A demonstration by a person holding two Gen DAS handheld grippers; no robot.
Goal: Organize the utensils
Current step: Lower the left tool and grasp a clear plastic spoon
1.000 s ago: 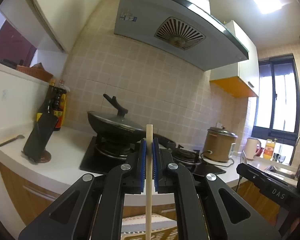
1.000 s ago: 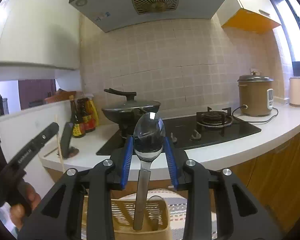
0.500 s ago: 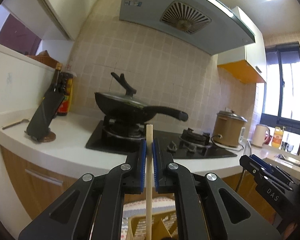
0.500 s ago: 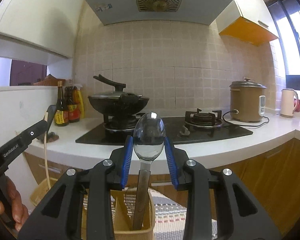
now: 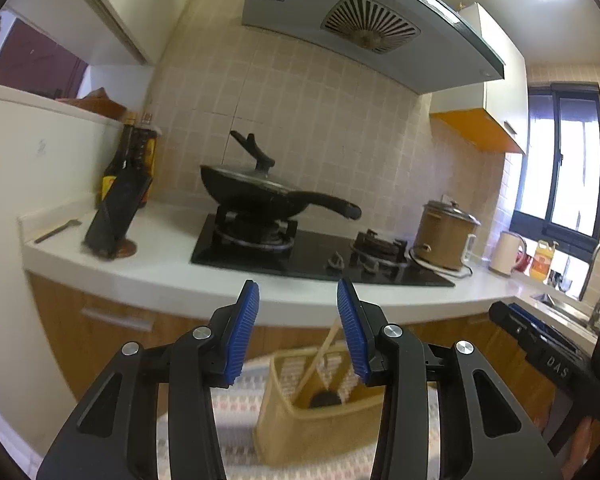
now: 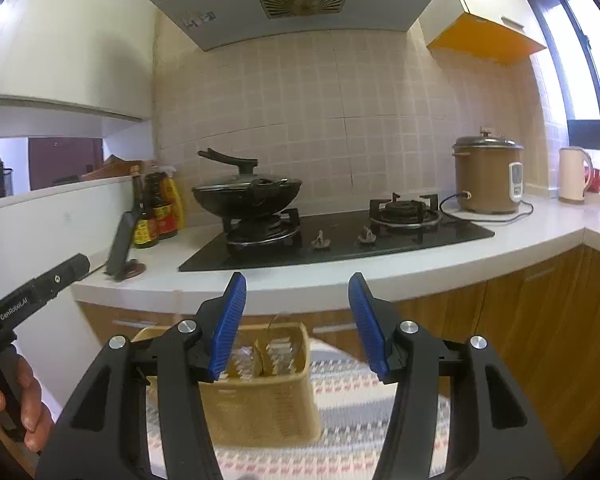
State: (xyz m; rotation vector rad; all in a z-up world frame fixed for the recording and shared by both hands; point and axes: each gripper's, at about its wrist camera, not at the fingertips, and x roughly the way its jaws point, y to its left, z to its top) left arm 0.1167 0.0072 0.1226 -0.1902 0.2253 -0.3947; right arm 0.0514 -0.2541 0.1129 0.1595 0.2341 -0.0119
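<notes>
Left hand-held gripper [image 5: 298, 328]: jaws opening, blue pads apart, nothing between them. Below it a wooden chopstick [image 5: 320, 356] leans tilted inside the beige slotted basket [image 5: 300, 424], which stands on a striped rug [image 5: 236, 412] on the floor.

Right hand-held gripper [image 6: 298, 322]: jaws opening, empty. The same basket [image 6: 260, 408] sits beneath; a spoon [image 6: 260, 354] is blurred inside it.

Behind: table [image 6: 380, 276] with black wok [image 6: 248, 196] on the stove and a rice cooker [image 6: 486, 176].

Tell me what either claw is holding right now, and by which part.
Nothing: left claw and right claw are opening, empty.
</notes>
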